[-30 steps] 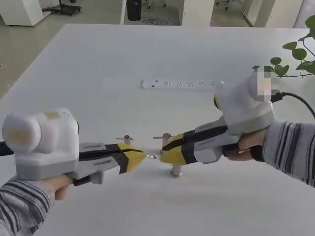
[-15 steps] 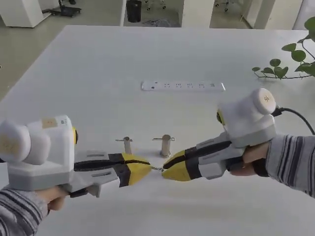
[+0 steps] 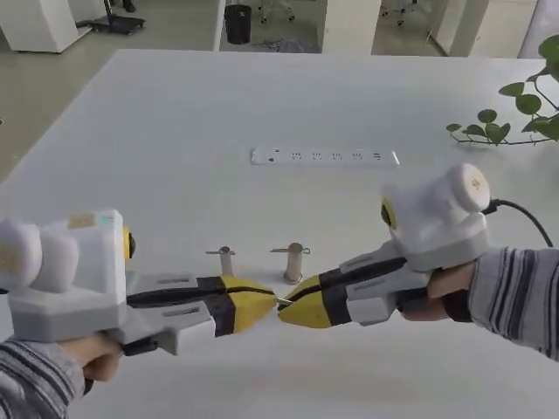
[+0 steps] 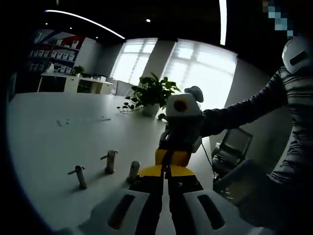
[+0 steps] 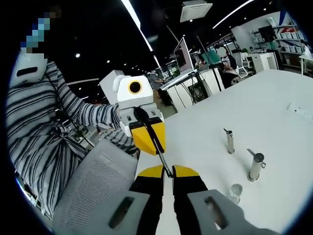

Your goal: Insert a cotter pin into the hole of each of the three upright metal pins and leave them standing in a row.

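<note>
power strip (image 3: pixel 325 156) beyond pins (image 3: pixel 294 261), plant (image 3: pixel 498 132) nearby

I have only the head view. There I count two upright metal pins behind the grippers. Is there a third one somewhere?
Observer: Yes. In the right gripper view a third metal pin stands close beside the right gripper, roughly in line with the other two metal pins.
Operator: Is its hole already filled?
Observer: No. In the left gripper view its shaft is bare; nothing crosses it.
</note>
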The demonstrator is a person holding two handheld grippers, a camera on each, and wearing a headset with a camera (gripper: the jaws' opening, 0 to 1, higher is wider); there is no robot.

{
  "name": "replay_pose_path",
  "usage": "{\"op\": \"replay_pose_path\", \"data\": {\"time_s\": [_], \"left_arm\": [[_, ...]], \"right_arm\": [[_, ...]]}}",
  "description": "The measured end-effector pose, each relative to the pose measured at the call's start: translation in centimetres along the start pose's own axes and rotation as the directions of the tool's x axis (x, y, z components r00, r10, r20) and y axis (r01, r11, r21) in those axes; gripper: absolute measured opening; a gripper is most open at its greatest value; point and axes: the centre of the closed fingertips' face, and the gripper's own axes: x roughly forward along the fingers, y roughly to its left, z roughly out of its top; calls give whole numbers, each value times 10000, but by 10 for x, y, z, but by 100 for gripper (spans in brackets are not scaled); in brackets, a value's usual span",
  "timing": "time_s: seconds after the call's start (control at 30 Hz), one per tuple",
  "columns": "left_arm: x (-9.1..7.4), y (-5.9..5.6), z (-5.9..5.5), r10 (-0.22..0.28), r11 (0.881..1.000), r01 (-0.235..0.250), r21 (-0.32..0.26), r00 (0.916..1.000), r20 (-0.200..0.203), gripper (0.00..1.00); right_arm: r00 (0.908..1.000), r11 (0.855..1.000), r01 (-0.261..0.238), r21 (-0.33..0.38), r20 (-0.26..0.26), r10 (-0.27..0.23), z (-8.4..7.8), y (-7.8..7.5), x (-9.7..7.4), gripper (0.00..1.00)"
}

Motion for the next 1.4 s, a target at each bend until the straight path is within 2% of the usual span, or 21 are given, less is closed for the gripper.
{"op": "replay_pose_path", "data": {"time_s": [0.17,0.23,0.3,0.4,0.5,0.6,0.77,0.8,0.93,1.03,1.1,1.23,1.33,1.37,1.4], "left_arm": [[0,-2,-2,-73,9998,71,-176,9999,-90,0],[0,-2,-4,-121,9997,118,-224,9998,-135,0],[1,-3,-5,-139,9996,134,-259,9997,-181,0],[1,-4,-5,-155,9997,150,-193,9996,-229,0],[3,-3,-6,-68,10000,67,-34,9995,-293,1],[4,-2,-7,41,10000,-38,78,9994,-343,2],[6,2,-10,373,9988,-357,346,9983,-452,3],[6,4,-9,509,9979,-492,416,9979,-411,3],[8,12,-11,905,9945,-878,567,9948,-466,10],[10,16,-11,1120,9916,-1089,696,9928,-431,13],[12,19,-11,1338,9879,-1298,854,9901,-429,15],[17,26,-15,1863,9792,-1824,893,9818,-376,19],[22,31,-21,2288,9709,-2256,809,9729,-328,20],[24,35,-23,2569,9642,-2542,757,9660,-292,20],[26,36,-25,2679,9608,-2647,826,9630,-305,21]], "right_arm": [[9998,9998,15,-217,-209,-19,-1,2,0,0],[9993,9958,-126,-912,-351,94,-2,6,0,0],[9989,9955,-68,-948,-467,24,-3,7,0,0],[9975,9895,-76,-1441,-712,-27,-5,9,0,0],[9941,9777,-44,-2099,-1069,-185,-7,10,1,0],[9914,9706,8,-2407,-1266,-322,-9,10,1,0],[9827,9518,188,-3060,-1697,-740,-13,4,-2,0],[9781,9446,300,-3267,-1850,-951,-15,1,-4,0],[9734,9385,433,-3426,-1969,-1168,-20,-6,-9,0],[9628,9327,863,-3501,-2113,-1684,-25,-20,-18,0],[9600,9328,962,-3474,-2152,-1792,-27,-24,-23,0],[9471,9322,1463,-3311,-2252,-2286,-33,-39,-36,0],[9398,9281,1760,-3281,-2246,-2576,-34,-46,-44,0],[9354,9252,1887,-3291,-2266,-2714,-35,-50,-47,0],[9317,9220,1940,-3351,-2313,-2802,-36,-52,-49,0]]}}
